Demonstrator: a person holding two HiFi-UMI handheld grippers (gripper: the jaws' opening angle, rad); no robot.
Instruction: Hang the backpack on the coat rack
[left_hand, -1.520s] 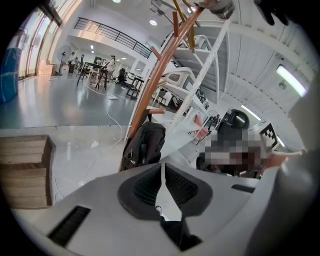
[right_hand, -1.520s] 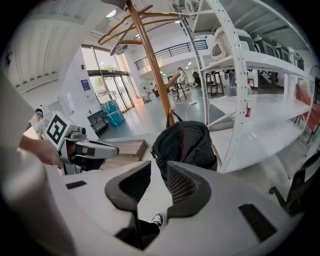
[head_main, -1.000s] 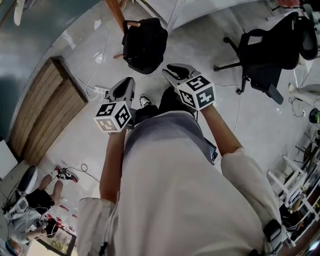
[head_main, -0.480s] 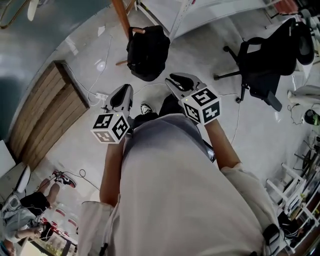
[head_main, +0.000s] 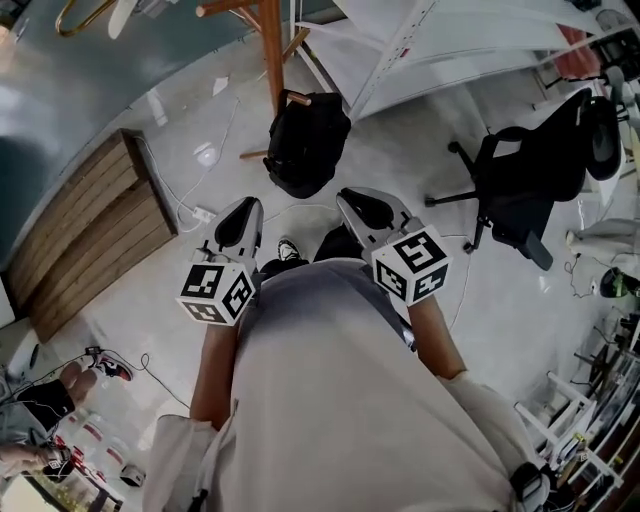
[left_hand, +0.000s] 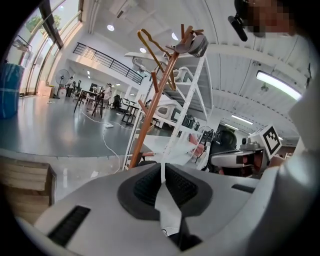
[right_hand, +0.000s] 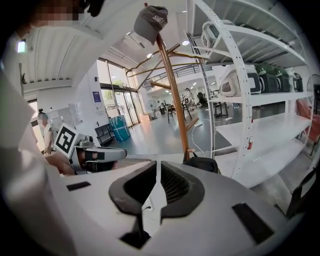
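The backpack (head_main: 308, 145) lay unhung at the foot of the coat rack (head_main: 272, 55); the left hand-held gripper (head_main: 241, 214) was closed and empty, and the right hand-held gripper (head_main: 362, 205) had just closed on nothing.

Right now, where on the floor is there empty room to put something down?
The bare floor between the backpack and the office chair is free. Left of the backpack is crowded. A corded power strip lies beside the wooden platform, and the coat rack stands just behind the backpack.
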